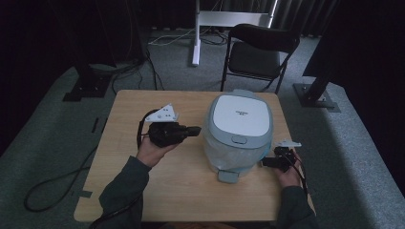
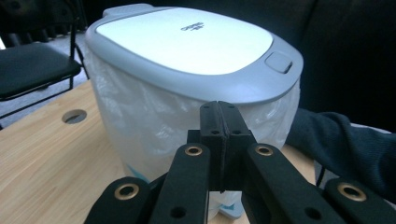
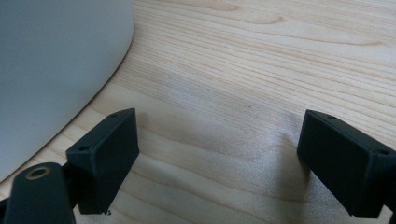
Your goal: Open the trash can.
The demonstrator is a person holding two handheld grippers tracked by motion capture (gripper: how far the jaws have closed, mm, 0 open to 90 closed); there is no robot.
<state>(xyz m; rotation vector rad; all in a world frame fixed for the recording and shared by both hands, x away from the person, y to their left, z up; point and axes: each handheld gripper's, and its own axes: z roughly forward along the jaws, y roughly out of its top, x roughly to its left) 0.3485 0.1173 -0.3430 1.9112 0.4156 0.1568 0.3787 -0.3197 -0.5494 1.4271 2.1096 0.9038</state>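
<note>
A small grey bin with a white lid (image 1: 239, 114) and a clear plastic liner stands right of the table's middle. Its lid is down, with a release button (image 2: 279, 61) at the front rim. My left gripper (image 1: 195, 131) hovers just left of the bin, pointing at its side, jaws pressed together with nothing between them (image 2: 219, 122). My right gripper (image 1: 265, 162) rests low by the bin's right base. In the right gripper view its jaws stand wide apart over bare wood (image 3: 219, 154), the bin's wall (image 3: 51, 70) at the left.
The wooden table (image 1: 143, 191) has a round cable hole (image 2: 74, 116) beyond the bin. A black folding chair (image 1: 255, 55) stands behind the far edge. Cables lie on the grey floor at left. A foot pedal (image 1: 228, 176) sticks out at the bin's near side.
</note>
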